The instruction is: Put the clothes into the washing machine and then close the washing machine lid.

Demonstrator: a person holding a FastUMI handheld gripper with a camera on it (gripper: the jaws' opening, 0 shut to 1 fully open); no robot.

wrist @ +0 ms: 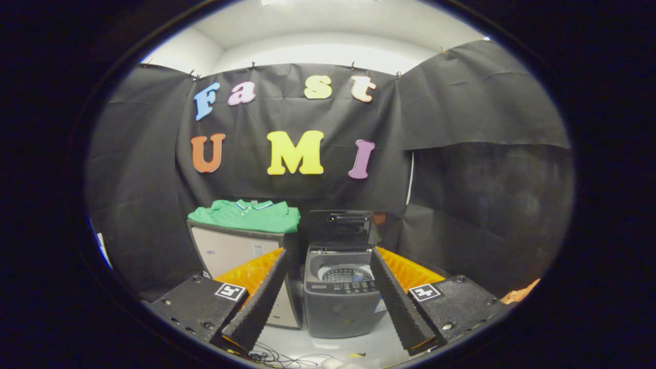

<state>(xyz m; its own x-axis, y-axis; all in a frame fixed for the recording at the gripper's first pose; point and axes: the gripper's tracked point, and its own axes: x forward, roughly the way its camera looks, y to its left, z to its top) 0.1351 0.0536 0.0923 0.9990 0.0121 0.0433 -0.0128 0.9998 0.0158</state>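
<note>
Black cloth walls close the booth on three sides, over a pale floor (359, 343) at lower centre. The grey washing machine (341, 302) stands centre frame, lid (341, 225) raised, drum open. Left of it, a folded green shirt (246, 215) lies atop a boxy cabinet (230, 251). The tongs (328, 307) are spread wide, ribbed pads empty.

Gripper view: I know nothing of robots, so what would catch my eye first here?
First the green shirt, lying folded on a pale cabinet beyond the left finger. Right of the cabinet, beyond the gap between the open gripper fingers, stands a small grey washing machine with its lid up and its drum showing. The two fingers, padded in black foam, stand wide apart with nothing between them.
</note>
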